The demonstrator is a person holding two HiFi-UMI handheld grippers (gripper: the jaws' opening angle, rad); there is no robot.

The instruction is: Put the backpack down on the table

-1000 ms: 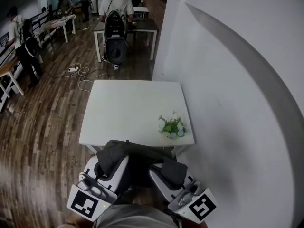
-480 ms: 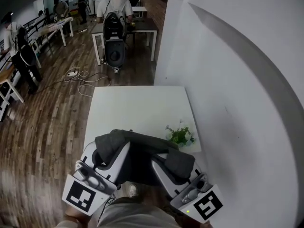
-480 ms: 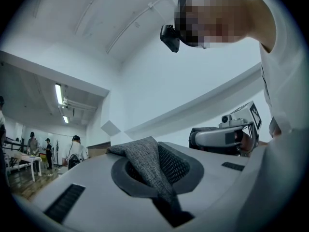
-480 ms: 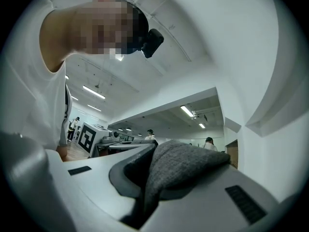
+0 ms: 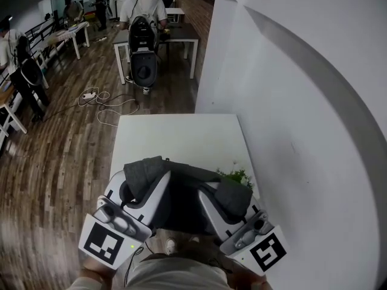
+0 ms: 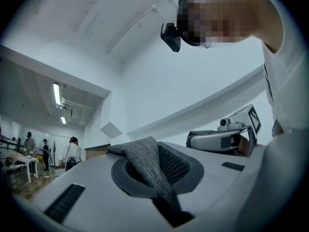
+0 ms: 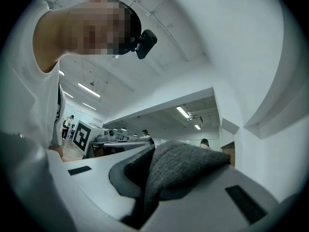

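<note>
You held the left claw [image 5: 149, 182] and right claw [image 5: 226, 193] near level, side by side, each clamped on a grey strap [image 6: 145, 161]. The backpack [image 5: 183, 205] hung over the table's [image 5: 181, 139] near edge, further forward than before, partly hiding the plant [image 5: 239, 176].

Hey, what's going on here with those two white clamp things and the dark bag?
A person holds a clamp tool in each hand. The left gripper and the right gripper are each shut on a fold of grey fabric of a dark backpack, holding it between them at the near edge of the white table. A small green plant stands on the table just right of the bag. Whether the bag already rests on the table cannot be told.
</note>
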